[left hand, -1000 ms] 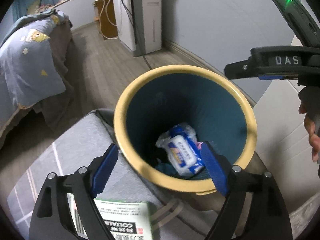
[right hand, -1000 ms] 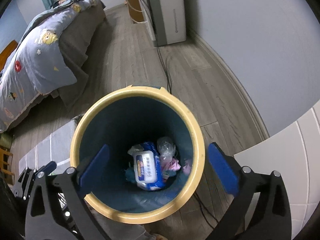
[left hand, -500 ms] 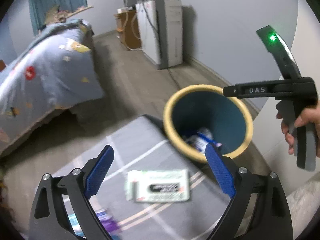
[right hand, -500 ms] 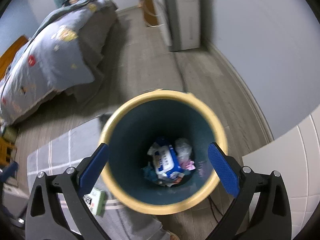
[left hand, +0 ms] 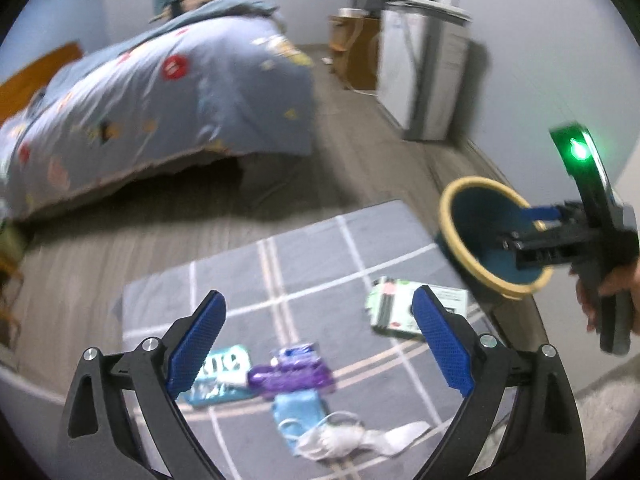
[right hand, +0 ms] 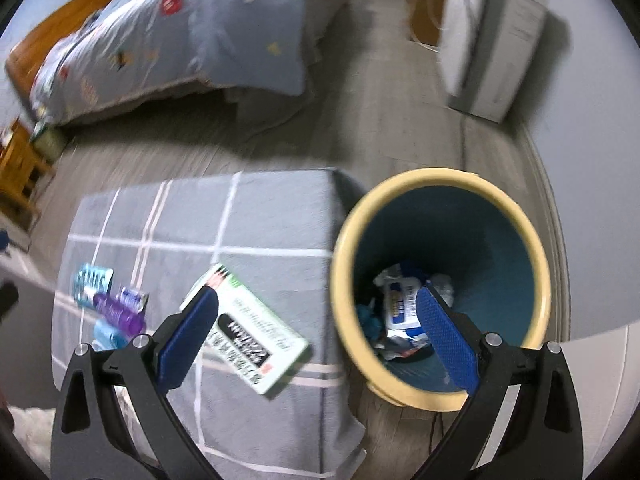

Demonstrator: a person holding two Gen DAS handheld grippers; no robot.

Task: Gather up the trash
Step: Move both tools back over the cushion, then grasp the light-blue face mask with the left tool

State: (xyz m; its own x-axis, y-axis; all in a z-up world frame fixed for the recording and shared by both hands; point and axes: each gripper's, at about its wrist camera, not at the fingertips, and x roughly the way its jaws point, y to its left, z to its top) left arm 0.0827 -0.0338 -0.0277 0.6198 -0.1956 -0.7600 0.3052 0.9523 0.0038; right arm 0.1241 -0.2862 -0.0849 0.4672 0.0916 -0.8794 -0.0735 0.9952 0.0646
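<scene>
- The left gripper [left hand: 316,344] is hanging over a grey checked mat [left hand: 304,264] with its blue jaws spread wide and nothing between them.
- The right gripper [right hand: 318,334] is also sitting wide apart and empty, with one pad over the mat and the other over the bin.
- The trash bin [right hand: 440,280], cream rim and teal inside, is standing on the wood floor right at the mat's corner, with a blue-and-white wipes pack [right hand: 400,308] and other crumpled bits lying in the bottom.
- A green-and-white box [right hand: 248,332] is lying flat on the mat near the bin.
- Further off on the mat, a purple wrapper [left hand: 290,374], a teal packet [left hand: 222,374], a light blue packet [left hand: 298,410] and a white face mask [left hand: 348,438] are lying close together.
</scene>
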